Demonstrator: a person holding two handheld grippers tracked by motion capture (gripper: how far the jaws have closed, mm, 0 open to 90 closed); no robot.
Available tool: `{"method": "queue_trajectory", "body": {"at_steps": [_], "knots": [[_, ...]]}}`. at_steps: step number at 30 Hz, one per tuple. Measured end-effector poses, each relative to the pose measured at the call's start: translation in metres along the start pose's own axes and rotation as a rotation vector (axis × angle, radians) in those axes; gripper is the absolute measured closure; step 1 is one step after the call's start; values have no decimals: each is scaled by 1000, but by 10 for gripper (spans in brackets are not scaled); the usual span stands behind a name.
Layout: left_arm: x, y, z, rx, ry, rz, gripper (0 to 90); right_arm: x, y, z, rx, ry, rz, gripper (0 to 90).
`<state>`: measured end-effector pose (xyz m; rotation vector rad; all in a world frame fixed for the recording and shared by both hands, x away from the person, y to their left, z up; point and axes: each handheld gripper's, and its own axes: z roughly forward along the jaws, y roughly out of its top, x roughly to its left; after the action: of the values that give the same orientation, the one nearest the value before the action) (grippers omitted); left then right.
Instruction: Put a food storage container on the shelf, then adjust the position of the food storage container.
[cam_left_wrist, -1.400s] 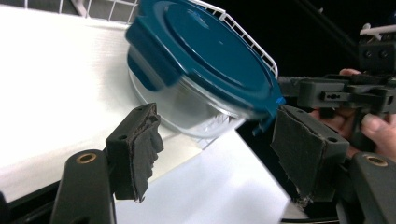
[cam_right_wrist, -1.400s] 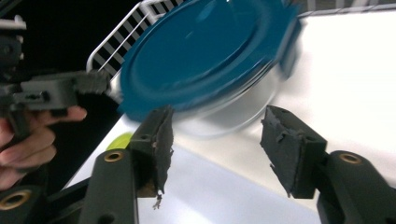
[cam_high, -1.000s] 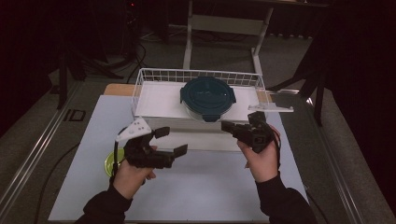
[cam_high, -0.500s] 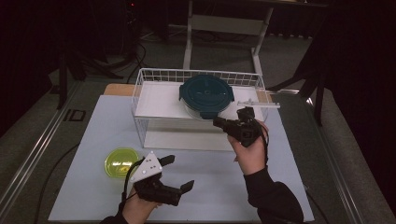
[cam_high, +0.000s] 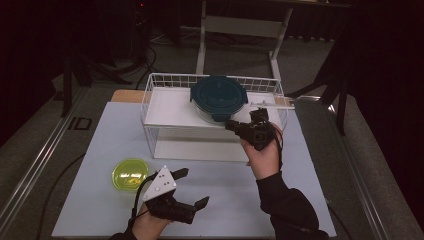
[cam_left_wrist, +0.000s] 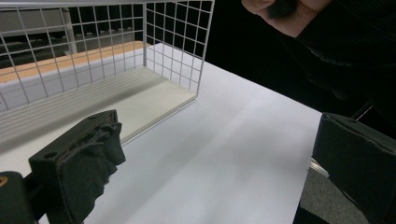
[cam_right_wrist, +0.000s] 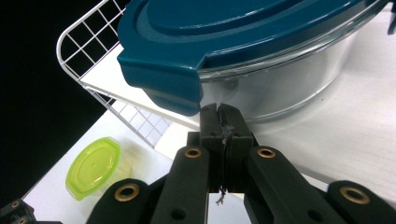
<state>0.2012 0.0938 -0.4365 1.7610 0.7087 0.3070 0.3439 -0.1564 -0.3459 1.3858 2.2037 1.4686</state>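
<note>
While the right gripper (cam_high: 235, 126) is held up at the front edge of the upper shelf (cam_high: 165, 107) of the white wire rack (cam_high: 150, 95), its two black jaws are pressed together with nothing between them, and in the right gripper view (cam_right_wrist: 223, 122) their tips sit just under the corner tab of the teal lid (cam_right_wrist: 224, 35) on the round glass container (cam_right_wrist: 285, 81). Whether the tips actually touch the tab or the glass wall is hard to tell from that close, steep angle; they look to be at most just beside both. The log's slight rise suggests the jaws have just begun to part, though the pads still show closed. In the high view the container (cam_high: 218, 98) stands on the rack's upper shelf toward its right half, lid on, with the right hand (cam_high: 262, 155) reaching up to it from the near side. The left gripper (cam_high: 192, 189) is low over the white table mat (cam_high: 240, 200) near the front edge, its jaws spread wide and empty; in the left gripper view (cam_left_wrist: 215, 154) the two pads stand far apart with bare mat between them, and the rack's lower shelf (cam_left_wrist: 140, 100) lies ahead. A small container with a yellow-green lid (cam_high: 130, 173) rests on the mat just left of the left gripper, apart from it, and appears again in the right gripper view (cam_right_wrist: 93, 167) below the rack.
</note>
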Motion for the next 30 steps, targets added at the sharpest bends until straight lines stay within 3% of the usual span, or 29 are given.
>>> {"method": "queue_trajectory", "body": {"at_steps": [4,5,7,8,10,13,16,19,24,25,27,28,29,30], "knots": [[-2,1,-2,22,-33,-12,21,4,-11,-8,-15,38,-33,684],[-1,3,-4,25,-59,-19,21,6,-14,-11,-16,49,-42,636],[-1,4,-5,19,-69,-21,21,10,-21,-17,-36,71,-63,547],[-1,4,-5,19,-69,-21,21,10,-21,-17,-36,71,-63,547],[0,6,-9,20,-72,-11,22,14,-31,-25,-65,85,-107,405],[1,7,-12,20,-82,-1,22,15,-39,-31,-75,109,-105,344],[5,7,-17,0,-104,2,23,16,-54,-35,-81,158,-130,182],[9,7,-22,-7,-96,18,42,14,-69,-40,-91,185,-134,137],[16,8,-31,-12,-72,31,63,13,-84,-43,-91,177,-148,141],[20,10,-37,-3,-66,44,129,13,-89,-45,-93,197,-148,141],[25,11,-44,2,-57,54,159,13,-92,-46,-97,192,-155,143],[28,11,-48,7,-53,52,175,13,-94,-48,-105,192,-163,146],[32,11,-52,4,-53,43,271,13,-98,-50,-113,196,-176,145],[35,11,-56,3,-47,41,271,13,-98,-50,-113,196,-176,145]]}}
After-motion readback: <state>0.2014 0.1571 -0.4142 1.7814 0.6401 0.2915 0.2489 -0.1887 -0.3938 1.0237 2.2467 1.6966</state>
